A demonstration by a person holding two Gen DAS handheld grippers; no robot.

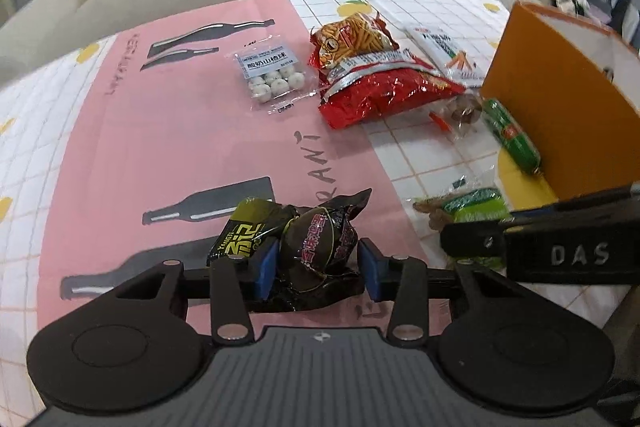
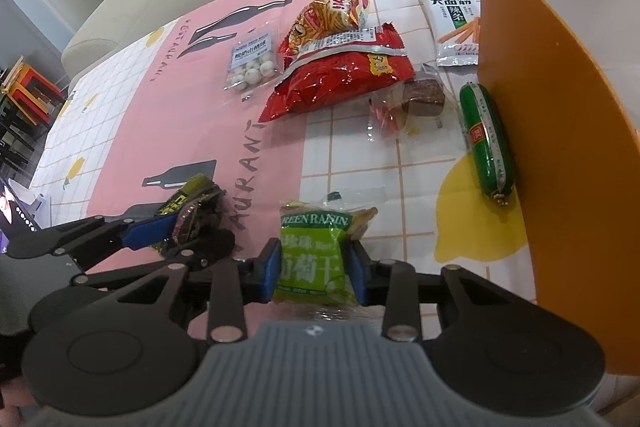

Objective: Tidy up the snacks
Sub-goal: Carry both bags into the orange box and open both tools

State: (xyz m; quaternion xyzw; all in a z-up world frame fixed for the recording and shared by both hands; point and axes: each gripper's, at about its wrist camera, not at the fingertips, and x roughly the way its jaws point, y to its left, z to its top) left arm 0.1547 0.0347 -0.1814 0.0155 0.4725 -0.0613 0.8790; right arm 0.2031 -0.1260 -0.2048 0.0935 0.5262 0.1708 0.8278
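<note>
**Both grippers down on snack packets**

Left wrist view: left gripper (image 1: 318, 269) low over the pink tablecloth (image 1: 160, 155), blue pads either side of a dark wrapped snack (image 1: 320, 247); left pad touching the wrapper, a sliver of gap at the right pad, so not firmly clenched. Just left of it, a black-and-yellow packet (image 1: 244, 231), touching the dark one. Farther back, a clear bag of white balls (image 1: 270, 75), then a red chip bag (image 1: 384, 91) with a striped stick-snack bag (image 1: 352, 39) lying on top. At right, a green sausage (image 1: 512, 135) against the orange bin (image 1: 560, 99).

Right wrist view: right gripper (image 2: 314, 269) clamped on a green raisin packet (image 2: 312, 255), both pads pressing its sides. Left gripper (image 2: 176, 231) visible at left on the dark snack. Beyond, a white spicy-strip packet (image 2: 456, 27) beside the orange bin (image 2: 540, 107), a clear packet holding a brown block (image 2: 416, 99), and the green sausage (image 2: 486, 139) along the bin wall.
</note>
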